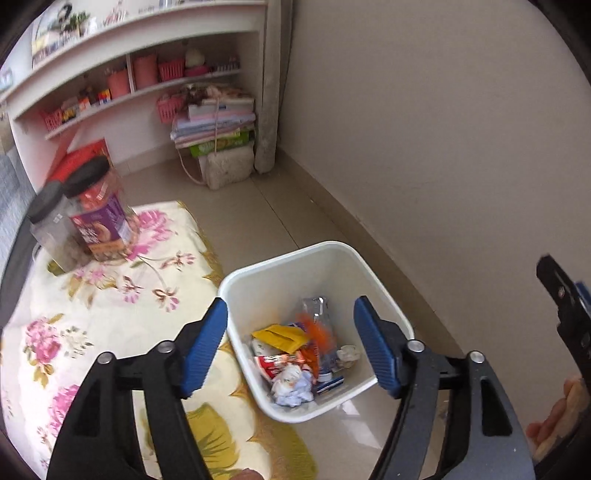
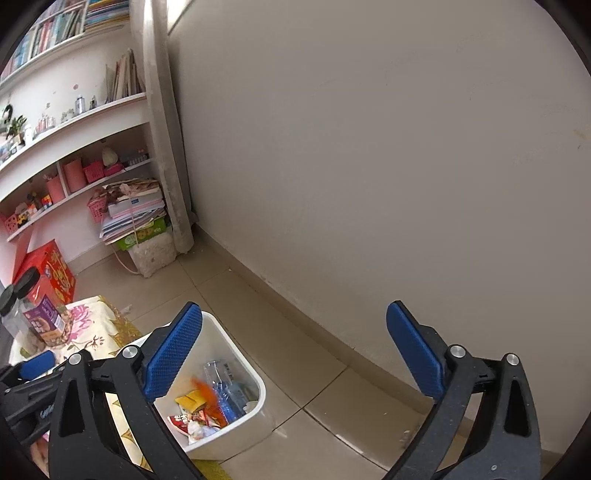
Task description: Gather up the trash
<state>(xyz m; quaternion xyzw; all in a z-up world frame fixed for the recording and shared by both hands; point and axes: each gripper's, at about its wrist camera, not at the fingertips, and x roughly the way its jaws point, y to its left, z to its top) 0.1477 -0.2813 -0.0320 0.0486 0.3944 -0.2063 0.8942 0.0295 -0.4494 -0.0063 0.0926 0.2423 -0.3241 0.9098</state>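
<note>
Upper bookshelves (image 2: 55,29) show only rightward; white bin (image 1: 280,273) shows in both.

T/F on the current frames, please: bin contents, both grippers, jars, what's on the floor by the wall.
1. The white bin holds trash. True: wrappers and crumpled paper lie inside.
2. The left gripper grips a wrapper. False: its jaws stand open with nothing between them.
3. The right gripper is open and empty. True.
4. The two jars stand inside the bin. False: they stand on the floral cloth, apart from the bin.
5. The bin stands on a shelf. False: it sits on the tiled floor, near the wall.
</note>
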